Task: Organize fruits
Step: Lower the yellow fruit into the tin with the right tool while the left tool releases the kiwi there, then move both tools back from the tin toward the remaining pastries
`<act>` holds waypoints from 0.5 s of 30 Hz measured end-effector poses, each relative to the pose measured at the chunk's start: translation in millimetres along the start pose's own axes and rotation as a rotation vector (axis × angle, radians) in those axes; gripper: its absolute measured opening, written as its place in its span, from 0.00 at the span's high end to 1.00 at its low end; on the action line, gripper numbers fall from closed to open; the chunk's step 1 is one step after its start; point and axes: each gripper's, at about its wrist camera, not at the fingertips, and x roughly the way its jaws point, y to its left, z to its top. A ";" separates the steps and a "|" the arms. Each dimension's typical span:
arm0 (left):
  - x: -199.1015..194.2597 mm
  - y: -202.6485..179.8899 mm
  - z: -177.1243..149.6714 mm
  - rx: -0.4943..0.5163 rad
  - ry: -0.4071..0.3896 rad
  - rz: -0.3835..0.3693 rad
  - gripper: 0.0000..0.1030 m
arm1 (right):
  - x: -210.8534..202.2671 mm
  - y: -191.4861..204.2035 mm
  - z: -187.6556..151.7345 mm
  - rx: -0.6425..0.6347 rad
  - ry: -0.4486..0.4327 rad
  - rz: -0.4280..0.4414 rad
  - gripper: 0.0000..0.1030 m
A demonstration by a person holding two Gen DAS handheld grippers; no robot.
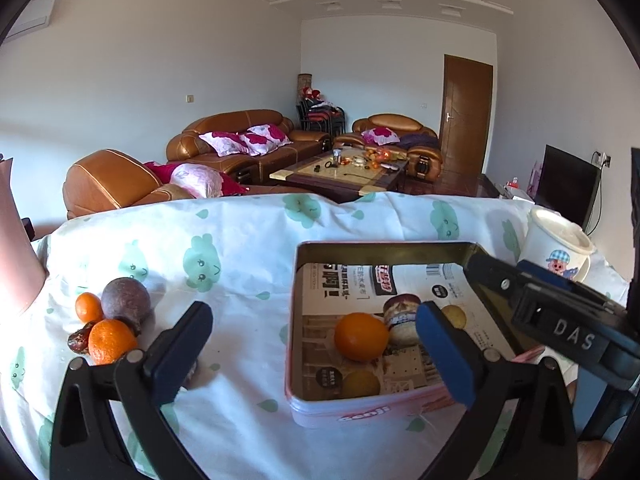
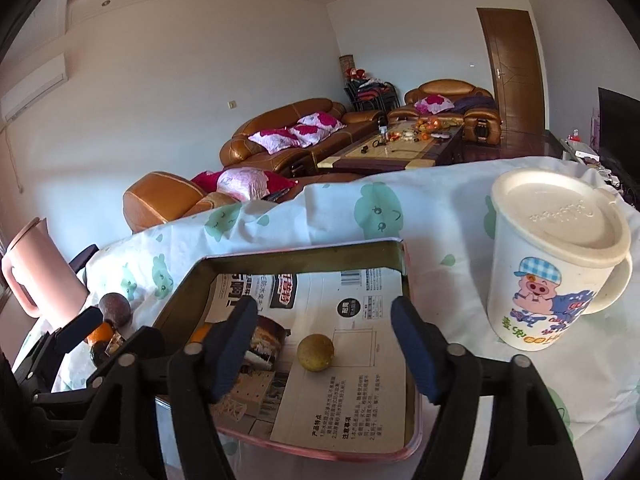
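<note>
Orange (image 1: pixel 361 336) amid tin (image 1: pixel 362 414) walls

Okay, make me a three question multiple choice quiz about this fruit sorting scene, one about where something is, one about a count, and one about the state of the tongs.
1. Where does the lidded mug stand?
A. Inside the tin
B. On the cloth, right of the tin
C. On the sofa

2. How many oranges lie on the cloth outside the tin?
A. Two
B. None
C. Five

3. What state are the right tongs in?
A. Shut on an orange
B. Shut on the mug
C. Open, holding nothing

Answers:
1. B, the right wrist view shows the mug on the patterned cloth beside the tin's right wall.
2. A, the small orange and the larger orange sit by the dark purple fruit.
3. C, the jaws stand apart over the small yellow-brown fruit, which rests on the tin's paper liner.
</note>
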 end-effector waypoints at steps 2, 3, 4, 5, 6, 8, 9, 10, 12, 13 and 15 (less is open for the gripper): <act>-1.7 2.2 -1.5 0.004 -0.003 0.011 0.00 | -6.6 3.3 0.8 -0.017 -0.043 -0.026 0.28; -3.4 3.4 -2.0 0.004 -0.008 0.020 0.00 | -8.7 5.7 0.4 -0.027 -0.059 -0.044 0.28; -5.2 4.8 -2.4 0.005 -0.014 0.030 0.00 | -10.7 7.3 0.0 -0.036 -0.071 -0.059 0.28; -7.4 5.7 -3.1 0.006 -0.022 0.041 0.00 | -13.2 7.9 -0.4 -0.044 -0.081 -0.070 0.28; -9.7 7.0 -3.6 0.010 -0.031 0.054 0.00 | -15.6 9.3 -0.8 -0.050 -0.092 -0.082 0.28; -12.3 8.8 -4.8 0.023 -0.043 0.082 0.00 | -21.0 12.6 -1.9 -0.062 -0.121 -0.109 0.28; -13.2 9.9 -5.2 0.027 -0.044 0.091 0.00 | -23.3 14.0 -2.5 -0.067 -0.134 -0.123 0.28; -14.1 11.1 -5.8 0.029 -0.045 0.097 0.00 | -25.7 14.8 -3.3 -0.072 -0.144 -0.134 0.28; -14.9 14.5 -7.2 0.025 -0.041 0.102 0.00 | -28.5 17.8 -4.8 -0.081 -0.153 -0.154 0.28; -15.6 16.5 -7.8 0.021 -0.040 0.100 0.00 | -29.4 19.8 -5.9 -0.084 -0.155 -0.162 0.28; -16.5 21.4 -9.0 0.016 -0.033 0.098 0.00 | -31.7 23.4 -8.2 -0.087 -0.155 -0.172 0.28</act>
